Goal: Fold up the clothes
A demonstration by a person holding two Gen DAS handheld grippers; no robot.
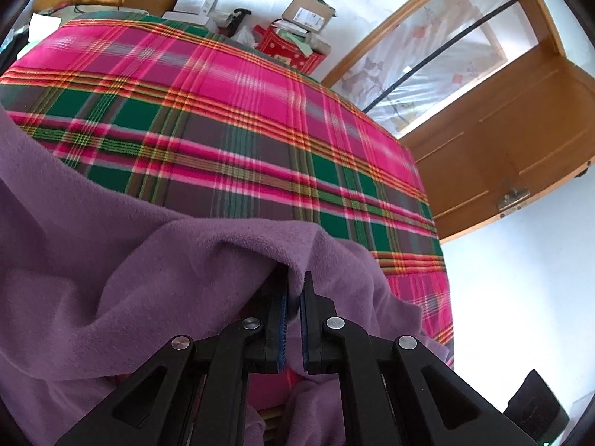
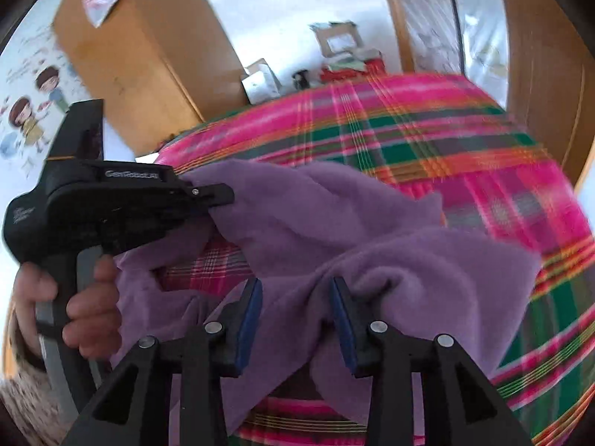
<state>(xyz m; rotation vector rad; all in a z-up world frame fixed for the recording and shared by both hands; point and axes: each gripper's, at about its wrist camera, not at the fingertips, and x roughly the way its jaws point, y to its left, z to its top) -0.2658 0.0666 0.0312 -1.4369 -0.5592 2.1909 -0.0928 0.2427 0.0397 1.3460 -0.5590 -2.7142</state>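
Left wrist view shows the left gripper (image 1: 293,290) with its jaws nearly together, pinching a fold of the purple fleece garment (image 1: 148,267), which drapes away from the jaws over the plaid blanket (image 1: 260,111) covering the bed. In the right wrist view the right gripper (image 2: 295,297) stands with its jaws visibly apart and a bunch of fleece lying between them; the pads touch the cloth on both sides, yet the gap looks too wide for a firm clamp, so I judge it as not gripping. The same view shows the other tool, held in the person's left hand (image 2: 74,297), biting an upper edge of the garment so that the cloth is lifted off the bed. Holding it raised from one edge probably lets the fabric hang straight before it is laid flat for a fold. Beyond the bed, an open cardboard box (image 1: 306,15) and a red box (image 1: 290,46) hold mixed papers and packaging.
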